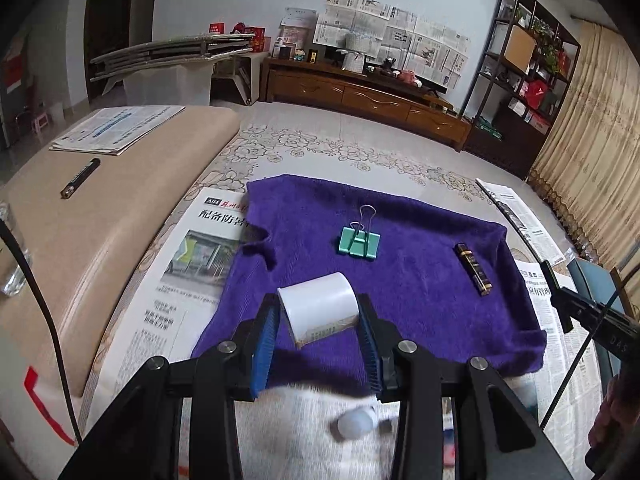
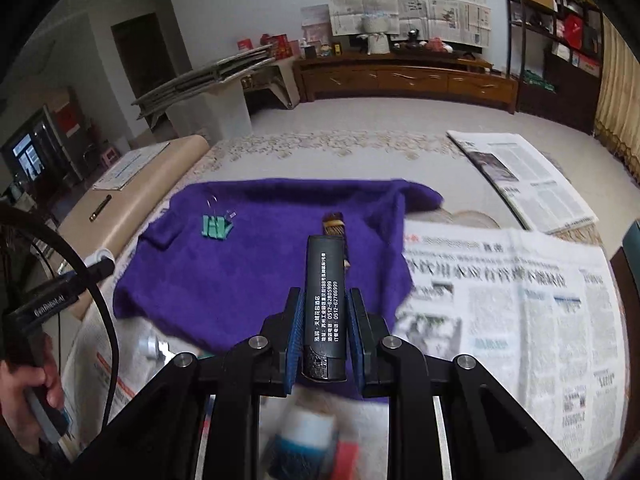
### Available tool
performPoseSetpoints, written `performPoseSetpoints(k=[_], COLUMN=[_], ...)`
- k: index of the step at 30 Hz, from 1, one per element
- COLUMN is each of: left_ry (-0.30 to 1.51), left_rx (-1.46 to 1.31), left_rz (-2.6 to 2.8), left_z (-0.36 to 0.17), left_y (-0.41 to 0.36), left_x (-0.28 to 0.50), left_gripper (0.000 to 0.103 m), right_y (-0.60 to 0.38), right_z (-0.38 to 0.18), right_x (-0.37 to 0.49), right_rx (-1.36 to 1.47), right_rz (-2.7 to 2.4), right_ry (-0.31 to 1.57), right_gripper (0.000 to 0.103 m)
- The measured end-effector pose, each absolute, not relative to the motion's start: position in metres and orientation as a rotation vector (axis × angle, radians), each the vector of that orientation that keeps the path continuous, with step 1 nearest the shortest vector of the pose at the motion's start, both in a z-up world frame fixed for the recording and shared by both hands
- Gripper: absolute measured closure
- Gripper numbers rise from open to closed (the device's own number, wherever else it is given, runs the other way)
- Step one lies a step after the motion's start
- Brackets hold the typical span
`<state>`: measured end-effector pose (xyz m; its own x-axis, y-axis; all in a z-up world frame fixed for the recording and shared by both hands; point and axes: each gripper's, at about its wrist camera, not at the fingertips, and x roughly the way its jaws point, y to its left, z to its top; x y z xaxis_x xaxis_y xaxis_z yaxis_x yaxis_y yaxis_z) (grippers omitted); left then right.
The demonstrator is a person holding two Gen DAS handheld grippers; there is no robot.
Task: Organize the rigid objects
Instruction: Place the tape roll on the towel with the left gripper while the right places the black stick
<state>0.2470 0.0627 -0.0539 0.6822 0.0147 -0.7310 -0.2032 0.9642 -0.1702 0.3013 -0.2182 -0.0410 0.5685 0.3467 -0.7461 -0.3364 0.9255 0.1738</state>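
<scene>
Plenty of open purple towel [image 1: 420,300] to pass over, only the green binder clip [image 1: 359,242] and a dark tube [image 1: 473,268] sit in the way, well apart.

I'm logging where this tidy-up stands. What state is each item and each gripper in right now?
left gripper: shut on the white bottle.
white bottle: held tilted above the purple towel.
right gripper: shut on the black lighter.
black lighter: held, pointing forward.
green binder clip: lying on the towel, one handle up.
dark tube: lying flat on the towel.
purple towel: spread over newspaper, edges rumpled.
</scene>
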Motion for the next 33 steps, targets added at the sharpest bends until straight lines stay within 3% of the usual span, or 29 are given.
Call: performPoseSetpoints(k=[18,33], left_ry=[0.913,0.949], left_rx=[-0.206,-0.071], left_rz=[0.085,0.091], left_z=[-0.108,-0.117], left_y=[0.059,0.050], left_x=[0.322,0.326], left_gripper=[0.067,0.067], right_y=[-0.153,-0.149], right_z=[-0.110,-0.119], right_x=[0.358,0.358], right_rx=[-0.115,-0.185], right_rz=[0.463,0.455], right_ry=[1.038,1.044], right_gripper=[0.082,0.082])
